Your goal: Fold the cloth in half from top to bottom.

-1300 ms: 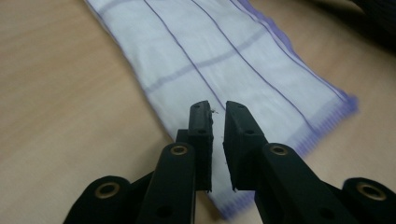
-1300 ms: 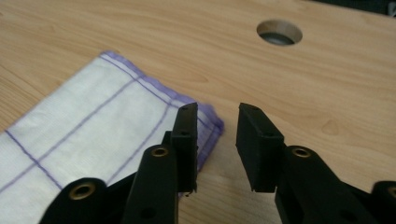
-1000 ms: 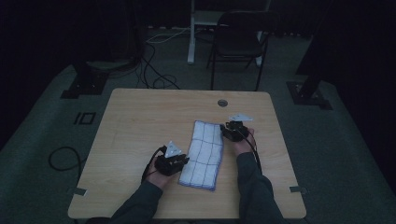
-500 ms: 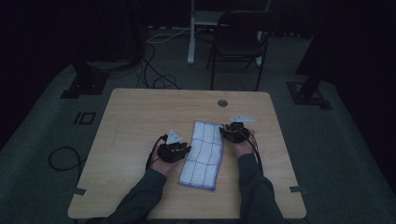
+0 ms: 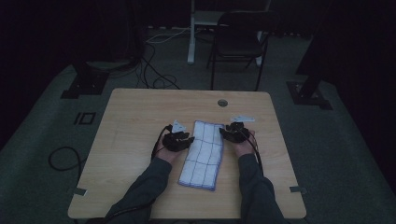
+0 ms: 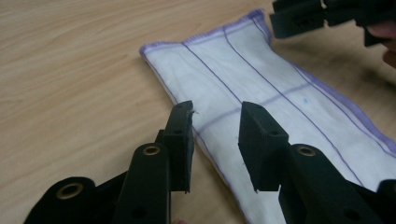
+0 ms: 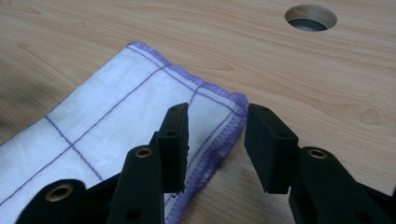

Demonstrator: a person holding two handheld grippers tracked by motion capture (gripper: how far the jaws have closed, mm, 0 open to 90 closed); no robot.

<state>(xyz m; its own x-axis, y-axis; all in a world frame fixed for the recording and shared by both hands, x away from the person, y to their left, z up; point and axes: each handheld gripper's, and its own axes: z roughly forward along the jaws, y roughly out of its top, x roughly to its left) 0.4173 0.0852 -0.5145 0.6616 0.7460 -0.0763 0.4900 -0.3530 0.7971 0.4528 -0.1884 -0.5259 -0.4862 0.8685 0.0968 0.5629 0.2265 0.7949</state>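
Left gripper [image 5: 187, 138]: jaws spread with a clear gap, nothing pinched. They've just been opening, and the gap straddles the cloth's near long edge without pressing on it. In the left gripper view one jaw stands over bare wood, the other over fabric.

Right gripper [image 5: 227, 132]: jaws also apart and just been opening, pads off the fabric. In the right gripper view the cloth's hemmed corner lies between and below the jaws.

Folded dishcloth [image 5: 204, 154]: lies flat on the desk [image 5: 135, 116], roughly centred, between the two hands. It's a long narrow rectangle. Long axis runs away from the person toward the far edge, slightly skewed, with the far end tipped toward the person's right. The left gripper is at the left long edge near the far end, the right gripper at the far right corner.

Look: white weave, thin purple grid lines, purple overlock stitching round the hem. It's doubled over, with layered edges visible at the corner in the right gripper view. Surface is mostly smooth.

Round cable hole [image 5: 222, 102] in the desk, beyond the cloth's far end, apart from it.
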